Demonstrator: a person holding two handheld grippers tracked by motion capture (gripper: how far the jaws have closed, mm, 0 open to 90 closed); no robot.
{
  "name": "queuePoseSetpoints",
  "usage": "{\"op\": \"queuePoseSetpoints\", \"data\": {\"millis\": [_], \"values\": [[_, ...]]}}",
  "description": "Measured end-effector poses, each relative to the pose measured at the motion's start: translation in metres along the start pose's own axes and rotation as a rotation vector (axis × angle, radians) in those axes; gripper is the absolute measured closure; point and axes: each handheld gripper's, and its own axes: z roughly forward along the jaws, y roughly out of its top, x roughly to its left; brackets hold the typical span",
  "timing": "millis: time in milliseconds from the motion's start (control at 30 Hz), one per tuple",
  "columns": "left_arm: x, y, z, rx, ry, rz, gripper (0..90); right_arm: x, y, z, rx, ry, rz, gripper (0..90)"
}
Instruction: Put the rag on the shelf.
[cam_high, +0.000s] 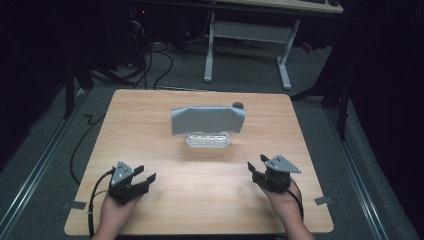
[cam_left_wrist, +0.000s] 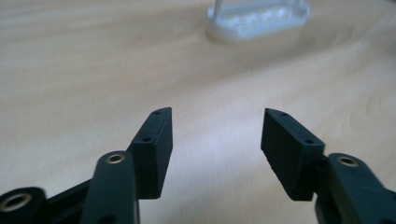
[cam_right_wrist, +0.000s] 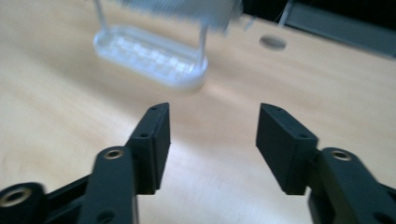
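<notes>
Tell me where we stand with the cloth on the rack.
Done: nothing visibly handled; the grey cloth hangs over the clear rack. In hand: nothing; left gripper and right gripper are open, near the table edge. Left: reaching and gripping the cloth, probably.

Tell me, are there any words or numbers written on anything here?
None: no words, numbers or labels can be read.
The grey cloth hanging on the clear plastic rack is plain.
The wooden table is unmarked.
Both grippers, left and right, carry no readable print.
</notes>
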Motion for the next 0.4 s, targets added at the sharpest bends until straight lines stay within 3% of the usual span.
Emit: {"op": "queuePoseSetpoints", "data": {"millis": [33,100,133,167,200,267,333,400], "values": [[-0.002,0.000,-0.001,0.045,0.000,0.025,43.2,0.006,-0.022,-0.007,0.011,-0.018,0.011,41.2],[-0.003,0.003,-0.003,0.031,-0.013,0.029,41.1,0.008,-0.031,-0.010,0.003,-0.023,0.028,42.4],[-0.002,0.003,-0.003,0.015,-0.026,0.001,41.1,0.009,-0.042,-0.012,0.012,-0.017,0.047,44.1],[0.000,0.002,0.002,0.019,-0.067,-0.056,40.3,0.007,-0.043,-0.011,0.058,0.003,0.049,38.6],[-0.001,0.001,0.005,0.025,-0.080,-0.072,40.3,0.007,-0.043,-0.012,0.049,-0.008,0.041,39.4],[-0.001,0.001,0.008,0.039,-0.085,-0.075,40.4,0.005,-0.043,-0.013,0.041,-0.020,0.052,39.4],[-0.003,0.000,0.011,0.052,-0.074,-0.058,40.5,0.000,-0.044,-0.011,0.040,0.004,0.106,39.1],[-0.004,-0.001,0.011,0.054,-0.077,-0.058,40.4,0.000,-0.044,-0.011,0.041,0.003,0.099,39.1]]}}
